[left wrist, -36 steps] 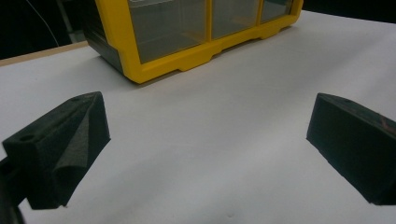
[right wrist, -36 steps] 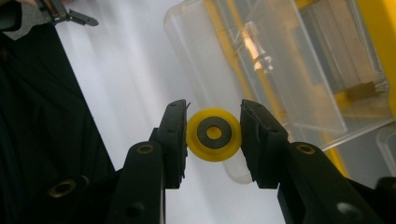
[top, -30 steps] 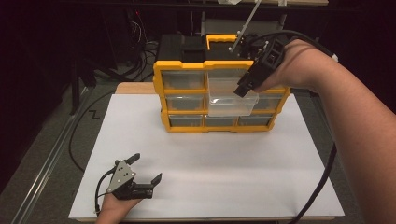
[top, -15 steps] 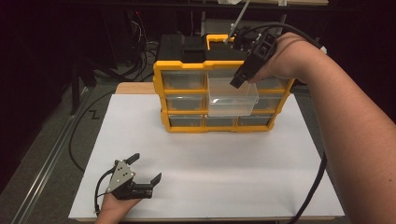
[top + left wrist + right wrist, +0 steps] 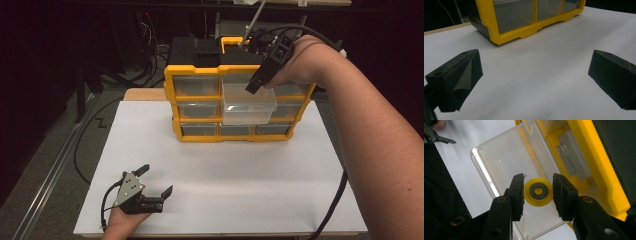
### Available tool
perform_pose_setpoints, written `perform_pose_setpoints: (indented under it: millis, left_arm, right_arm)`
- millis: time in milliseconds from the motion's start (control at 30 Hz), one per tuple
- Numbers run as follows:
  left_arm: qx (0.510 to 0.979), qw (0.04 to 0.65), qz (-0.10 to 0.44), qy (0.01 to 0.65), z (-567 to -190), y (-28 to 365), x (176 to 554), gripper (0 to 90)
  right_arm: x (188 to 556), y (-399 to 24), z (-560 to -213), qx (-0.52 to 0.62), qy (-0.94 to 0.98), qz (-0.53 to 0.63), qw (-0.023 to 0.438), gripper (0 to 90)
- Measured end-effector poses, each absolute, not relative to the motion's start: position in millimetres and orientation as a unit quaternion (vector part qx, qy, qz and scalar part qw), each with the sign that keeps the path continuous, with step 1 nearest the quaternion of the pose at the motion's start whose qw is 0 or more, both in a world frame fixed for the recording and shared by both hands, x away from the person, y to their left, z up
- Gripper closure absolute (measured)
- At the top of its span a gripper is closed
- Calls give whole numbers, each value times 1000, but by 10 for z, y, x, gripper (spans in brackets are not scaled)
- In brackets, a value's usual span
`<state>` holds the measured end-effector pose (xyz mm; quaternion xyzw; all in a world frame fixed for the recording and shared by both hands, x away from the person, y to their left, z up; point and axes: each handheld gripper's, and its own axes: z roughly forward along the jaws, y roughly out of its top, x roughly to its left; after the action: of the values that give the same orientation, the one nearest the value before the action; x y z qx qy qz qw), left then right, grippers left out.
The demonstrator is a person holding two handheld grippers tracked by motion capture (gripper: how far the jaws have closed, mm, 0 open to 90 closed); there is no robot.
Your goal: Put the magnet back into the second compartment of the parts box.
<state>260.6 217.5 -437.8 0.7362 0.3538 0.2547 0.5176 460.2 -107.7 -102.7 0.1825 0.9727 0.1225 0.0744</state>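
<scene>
Two grippers share the work unevenly here. The right gripper (image 5: pixel 538 195) hangs over a clear plastic drawer (image 5: pixel 249 104) pulled partway out of the middle row of a yellow parts organizer (image 5: pixel 240 97), which stands at the far side of the white table top (image 5: pixel 225 175). Its jaws are clamped on a small yellow roll with a dark hub (image 5: pixel 538 191), one pad pressing each side of the rim, so the roll sits held directly above the drawer's open tray, and whether it touches the tray floor cannot be told. The drawer is drawn toward the near side, likely so that its tray is open from above and the roll can go straight in or come straight out. The right forearm reaches in from the near right, crosses the table to the organizer's top right corner, and the wrist bends so the gripper tips steeply downward into the tray. The left gripper (image 5: pixel 154 182) rests low on the near left of the table top, well apart from the organizer, its jaws spread wide with nothing between them, apparently parked out of the way.
</scene>
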Motion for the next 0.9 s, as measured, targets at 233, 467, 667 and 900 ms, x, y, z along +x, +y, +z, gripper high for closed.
perform_pose_setpoints:
  millis: [233,467,667,900]
  left_arm:
    - [735,518,254,356,-4378,2176,2602,4]
    - [734,520,252,358,-4380,2186,2603,4]
    - [734,520,252,357,-4378,2186,2599,4]
    - [733,521,253,357,-4379,2187,2601,4]
  right_arm:
    - [4630,-1046,-1105,182,975,114,65,642]
    - [4680,-1008,-1253,182,976,106,53,641]
    - [4691,-996,-1316,182,977,102,47,641]
    - [4699,-989,-1310,183,976,105,50,640]
